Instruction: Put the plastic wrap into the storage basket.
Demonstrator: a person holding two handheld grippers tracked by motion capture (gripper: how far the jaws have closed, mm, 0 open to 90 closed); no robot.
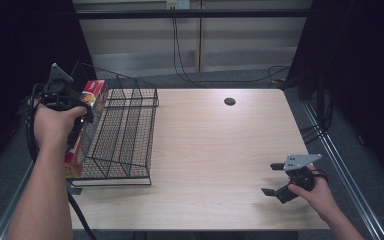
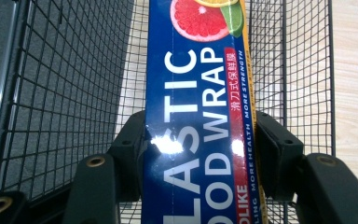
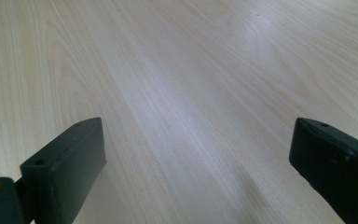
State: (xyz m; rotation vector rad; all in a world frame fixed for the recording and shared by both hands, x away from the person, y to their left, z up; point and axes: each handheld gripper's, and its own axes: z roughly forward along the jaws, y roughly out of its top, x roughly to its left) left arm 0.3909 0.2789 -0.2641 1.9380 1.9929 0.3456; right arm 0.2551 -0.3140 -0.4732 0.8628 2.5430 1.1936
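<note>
Left gripper clamped on plastic wrap box at wire rack; right gripper spread, nothing between its jaws.

High view: box held tilted over the rack's left edge at the table's left side, right gripper low over the near right corner. Left gripper view: both pads pressed on the box's sides, blue face lettered "PLASTIC FOOD WRAP", rack mesh behind. Right gripper view: jaws wide apart over bare wood.

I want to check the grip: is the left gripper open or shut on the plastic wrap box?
Shut: both black pads of the left gripper press the sides of the plastic wrap box.
</note>
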